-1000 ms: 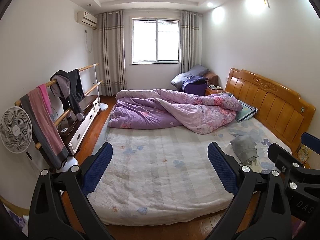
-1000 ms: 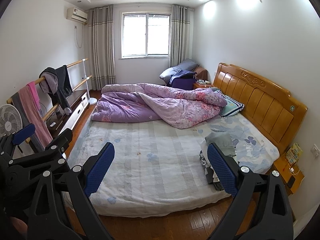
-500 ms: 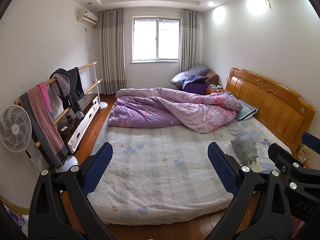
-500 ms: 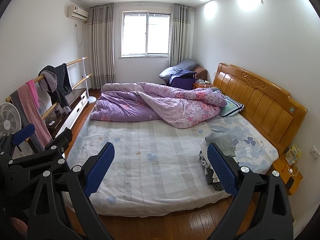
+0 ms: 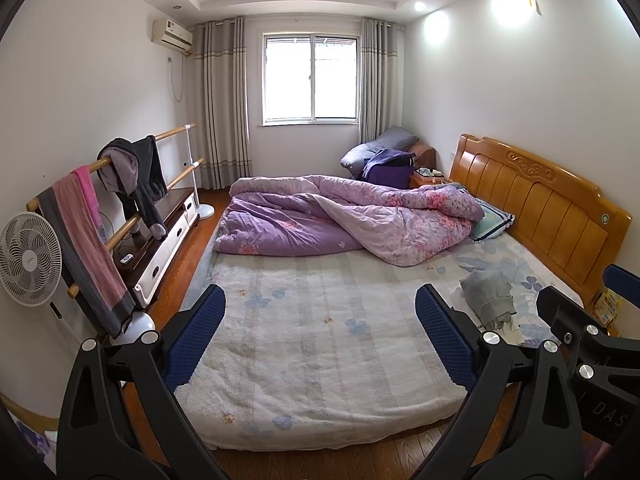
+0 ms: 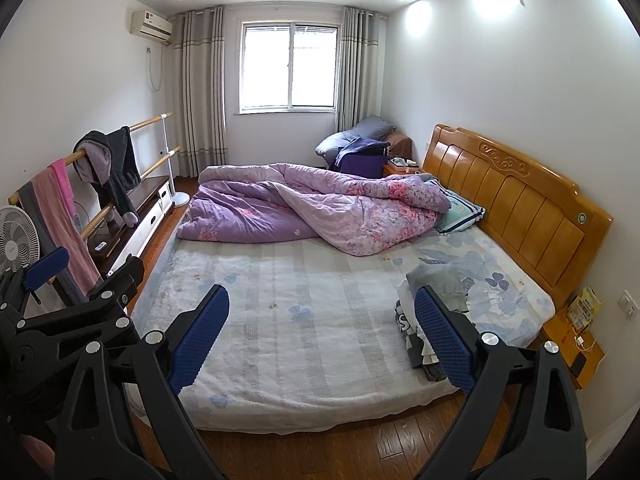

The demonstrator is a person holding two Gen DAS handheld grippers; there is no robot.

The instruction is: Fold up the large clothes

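Observation:
A pile of folded clothes, grey on top (image 5: 489, 294) (image 6: 437, 283), lies on the right side of the bed (image 5: 320, 344) (image 6: 312, 344) near the headboard. Dark and pink clothes (image 5: 132, 172) (image 6: 108, 168) hang on a wooden rail at the left. My left gripper (image 5: 320, 336) is open and empty, held above the bed's foot. My right gripper (image 6: 322, 336) is open and empty, beside the left one; its right finger (image 6: 444, 336) overlaps the pile in view. The right gripper shows at the left wrist view's right edge (image 5: 592, 340), the left gripper at the right wrist view's left edge (image 6: 72, 304).
A crumpled purple quilt (image 5: 340, 220) (image 6: 312, 208) covers the far half of the bed. A wooden headboard (image 5: 540, 204) stands at right, a nightstand (image 6: 576, 340) beside it. A white fan (image 5: 28, 260) and low TV cabinet (image 5: 164, 236) line the left wall. Wooden floor runs in front.
Both grippers have stayed open and nearly still. The views have shifted only very slightly.

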